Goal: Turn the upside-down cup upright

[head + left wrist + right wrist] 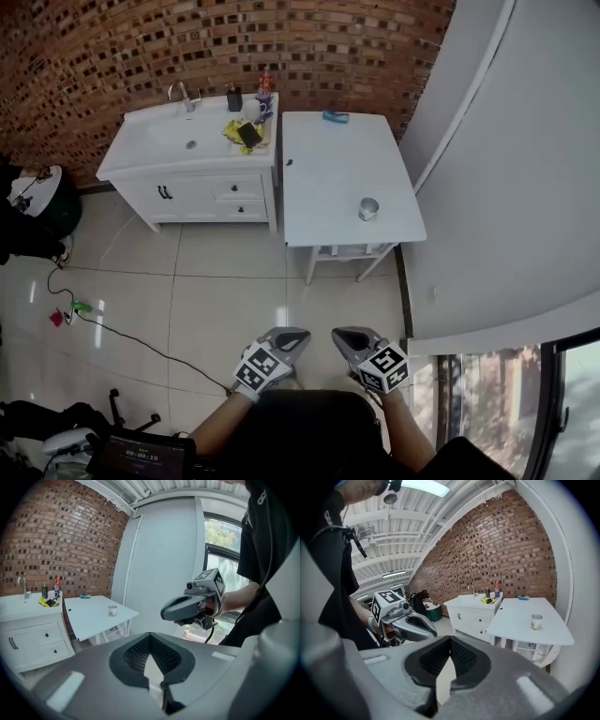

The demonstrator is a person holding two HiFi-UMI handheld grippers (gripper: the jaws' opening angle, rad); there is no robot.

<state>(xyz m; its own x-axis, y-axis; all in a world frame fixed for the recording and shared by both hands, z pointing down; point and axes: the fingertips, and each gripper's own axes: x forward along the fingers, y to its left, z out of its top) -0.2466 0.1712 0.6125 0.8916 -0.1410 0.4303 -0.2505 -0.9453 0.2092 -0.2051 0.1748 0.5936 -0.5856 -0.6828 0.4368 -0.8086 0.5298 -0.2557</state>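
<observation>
**A:** Head view first. How far along was the job?

**B:** Not begun, as I judged it. The left hand-held gripper [292, 337] and the right hand-held gripper [349, 338] were held low at the person's body, side by side over the tiled floor [225, 281]. The cup [368, 208] stood alone near the front right corner of the white counter [328, 159], well apart from both. The approach, the grasp and the turn were all left to do.

**A:** What was the cup like?

**B:** A small, short cylinder, grey with a metallic sheen. It was too small to tell which end was up. The counter was flat, smooth and matt white, and rough brick [187, 47] ran behind it.

**A:** And the left gripper view?

**B:** The jaws were together with nothing between them, their dark ribbed pads meeting in a point. The shell was smooth grey plastic. The cup [112, 611] sat far off on the counter, with the right hand-held gripper in the air beside it.

**A:** The right gripper view?

**B:** Much the same. The jaws were closed on nothing and had the same ribbed pads. The cup [536, 621] was distant, near the counter's edge. Beyond it stood a glossy white sink unit [473, 609] with small dark handles.
</observation>
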